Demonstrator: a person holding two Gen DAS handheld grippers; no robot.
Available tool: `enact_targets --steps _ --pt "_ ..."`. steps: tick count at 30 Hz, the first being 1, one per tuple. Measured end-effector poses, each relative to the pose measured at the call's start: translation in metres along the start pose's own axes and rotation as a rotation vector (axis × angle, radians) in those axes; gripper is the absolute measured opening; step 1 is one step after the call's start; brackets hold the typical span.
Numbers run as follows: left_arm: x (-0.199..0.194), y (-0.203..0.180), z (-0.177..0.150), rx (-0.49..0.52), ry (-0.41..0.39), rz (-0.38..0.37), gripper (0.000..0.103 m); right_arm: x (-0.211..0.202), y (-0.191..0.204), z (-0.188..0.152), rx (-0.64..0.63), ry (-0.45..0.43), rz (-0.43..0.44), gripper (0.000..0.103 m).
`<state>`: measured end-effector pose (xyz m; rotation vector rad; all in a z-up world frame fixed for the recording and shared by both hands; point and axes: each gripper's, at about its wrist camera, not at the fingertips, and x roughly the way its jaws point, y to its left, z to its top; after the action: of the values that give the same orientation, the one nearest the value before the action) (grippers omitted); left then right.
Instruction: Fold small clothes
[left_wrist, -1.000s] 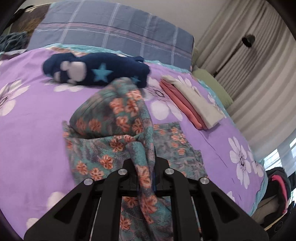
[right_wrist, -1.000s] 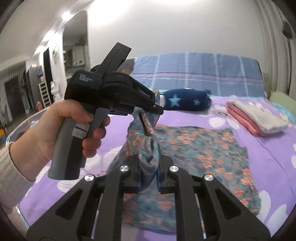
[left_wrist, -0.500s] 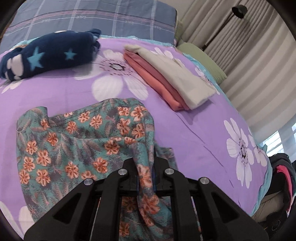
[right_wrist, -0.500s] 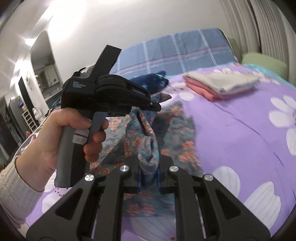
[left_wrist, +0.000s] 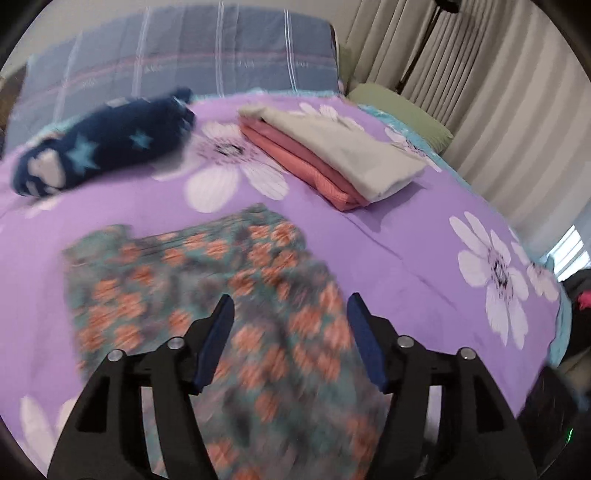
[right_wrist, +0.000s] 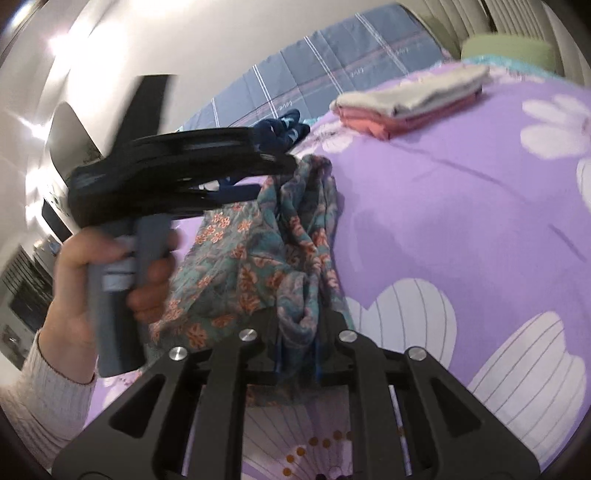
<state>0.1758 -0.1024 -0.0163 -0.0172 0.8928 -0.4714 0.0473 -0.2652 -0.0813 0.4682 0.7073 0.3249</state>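
Note:
A teal garment with orange flowers (left_wrist: 207, 280) lies folded on the purple flowered bedspread (left_wrist: 406, 236). My left gripper (left_wrist: 291, 339) hovers over the garment's near part; its jaws are opening, and the cloth lies under them, no longer pinched. In the right wrist view my right gripper (right_wrist: 297, 349) is shut on a bunched edge of the floral garment (right_wrist: 288, 258), lifting it a little off the bedspread (right_wrist: 461, 206). The left gripper body (right_wrist: 177, 173), blurred, is held by a hand (right_wrist: 85, 280) at the left.
A folded stack, beige on salmon-pink (left_wrist: 332, 151) (right_wrist: 410, 103), lies toward the back right. A navy star-patterned item (left_wrist: 103, 147) (right_wrist: 284, 129) lies at the back left before a blue plaid pillow (left_wrist: 184, 55). A green pillow (left_wrist: 399, 114) and curtains (left_wrist: 498, 92) stand at the right.
My left gripper's jaws went from pinched on the floral garment to wide apart, and the cloth dropped flat. Both hands carried the fold across and lower; the right gripper rolled.

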Motion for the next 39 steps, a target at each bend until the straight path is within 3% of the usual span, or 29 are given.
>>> enact_targets --steps 4,9,14,19,23,29,39 --pt "-0.051 0.011 -0.058 0.042 -0.048 0.091 0.08 0.001 -0.001 0.0 0.019 0.006 0.023 0.013" --pt "-0.084 0.03 -0.129 0.057 0.011 0.228 0.083 -0.004 0.003 0.001 0.01 0.004 0.037 0.013" --pt "-0.096 0.022 -0.164 0.13 0.053 0.237 0.087 -0.016 0.011 0.008 0.043 0.0 0.122 0.012" --pt "-0.082 -0.003 -0.172 0.211 0.024 0.199 0.091 -0.022 0.023 0.016 0.063 0.001 0.157 0.012" --pt "-0.067 -0.009 -0.171 0.222 0.023 0.269 0.091 -0.028 0.02 0.022 0.11 0.002 0.179 0.012" --pt "-0.076 0.016 -0.166 0.112 -0.002 0.274 0.091 -0.028 0.003 0.02 0.145 0.031 0.125 0.011" --pt "-0.074 0.051 -0.172 -0.037 0.035 0.261 0.091 -0.022 -0.01 0.008 0.154 0.067 0.08 0.011"
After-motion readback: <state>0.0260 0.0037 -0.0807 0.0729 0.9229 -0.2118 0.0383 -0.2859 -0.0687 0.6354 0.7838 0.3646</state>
